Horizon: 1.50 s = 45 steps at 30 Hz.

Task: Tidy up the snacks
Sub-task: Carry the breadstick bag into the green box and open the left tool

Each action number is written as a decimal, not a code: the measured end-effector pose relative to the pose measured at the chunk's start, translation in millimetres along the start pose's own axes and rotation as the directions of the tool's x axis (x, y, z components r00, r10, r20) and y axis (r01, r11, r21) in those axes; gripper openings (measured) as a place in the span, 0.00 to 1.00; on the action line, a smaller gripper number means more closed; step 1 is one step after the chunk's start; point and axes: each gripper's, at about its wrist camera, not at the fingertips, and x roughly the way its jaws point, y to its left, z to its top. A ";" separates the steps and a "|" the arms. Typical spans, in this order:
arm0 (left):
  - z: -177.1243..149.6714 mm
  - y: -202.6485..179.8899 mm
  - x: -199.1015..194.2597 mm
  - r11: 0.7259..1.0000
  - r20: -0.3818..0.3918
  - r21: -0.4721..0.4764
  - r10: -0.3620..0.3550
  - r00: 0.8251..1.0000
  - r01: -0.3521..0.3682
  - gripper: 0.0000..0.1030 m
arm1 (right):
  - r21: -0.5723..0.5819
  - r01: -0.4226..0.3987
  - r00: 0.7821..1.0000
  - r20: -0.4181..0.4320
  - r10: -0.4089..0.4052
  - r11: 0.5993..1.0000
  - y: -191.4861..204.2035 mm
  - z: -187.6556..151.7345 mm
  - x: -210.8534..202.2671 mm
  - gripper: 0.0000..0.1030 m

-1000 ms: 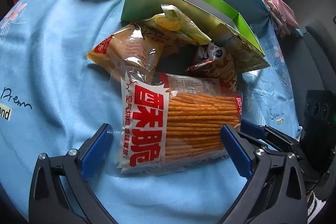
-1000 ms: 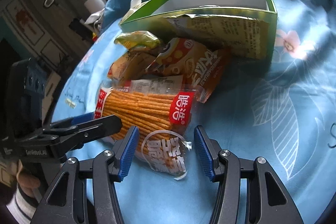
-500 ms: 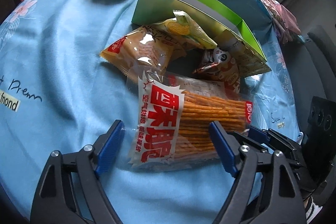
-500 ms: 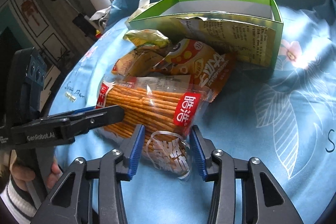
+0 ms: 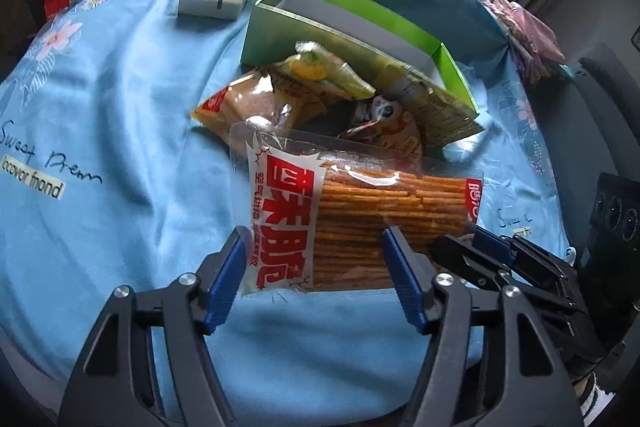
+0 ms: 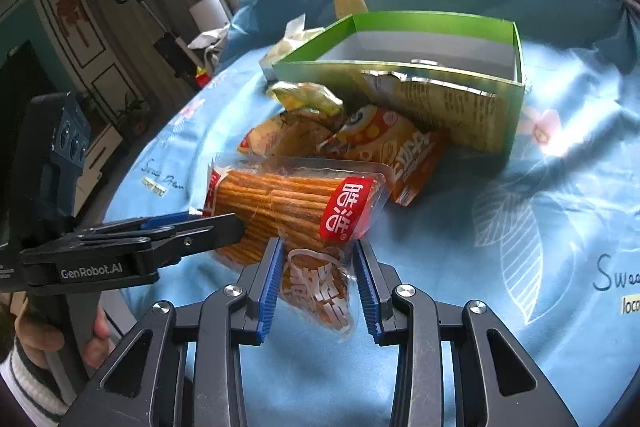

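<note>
Your left gripper has just been closing and now has its blue pads against the near long edge of the biscuit-stick packet, one pad at the red-and-white printed end, the other partway along the sticks; it looks gripped. The packet sits in the lower middle of the left wrist view, its long axis running left to right across the frame, the big red label pointing left and the small red band pointing right. The sticks inside lie along that same axis.

Your right gripper has also been closing, and its narrow jaws pinch the crimped clear end of the packet at bottom centre of its own view. From there the packet stretches up and left, away from the fingers.

Beyond the packet lies a heap of smaller snack bags, and behind them, in the upper middle of the frame, an open green box with a foil bag leaning on its front wall. All of it rests on a light blue cloth
</note>
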 end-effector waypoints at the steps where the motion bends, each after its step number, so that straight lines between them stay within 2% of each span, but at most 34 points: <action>1: 1.8 -2.8 -3.3 1.000 0.009 0.005 0.001 1.000 -0.001 0.65 | -0.002 -0.002 1.000 0.007 0.002 1.000 0.6 0.6 -2.2 0.36; 10: 22.0 -25.9 -17.4 0.999 0.061 0.052 -0.018 0.998 0.014 0.65 | -0.012 -0.005 0.996 0.084 0.006 1.000 -5.9 12.6 -26.6 0.36; 24: 72.6 -61.5 -3.2 0.990 0.077 0.141 -0.036 0.996 0.024 0.65 | 0.008 0.022 0.982 0.188 -0.023 1.000 -36.2 46.7 -45.5 0.36; 35: 132.0 -71.7 16.3 0.984 0.089 0.175 -0.023 0.996 0.007 0.65 | -0.007 0.041 0.964 0.262 -0.038 0.999 -54.7 100.8 -36.4 0.36; 45: 162.3 -74.9 56.2 0.983 0.040 0.184 0.004 0.999 -0.011 0.65 | 0.019 0.061 0.966 0.249 -0.064 0.998 -78.8 126.0 -8.7 0.37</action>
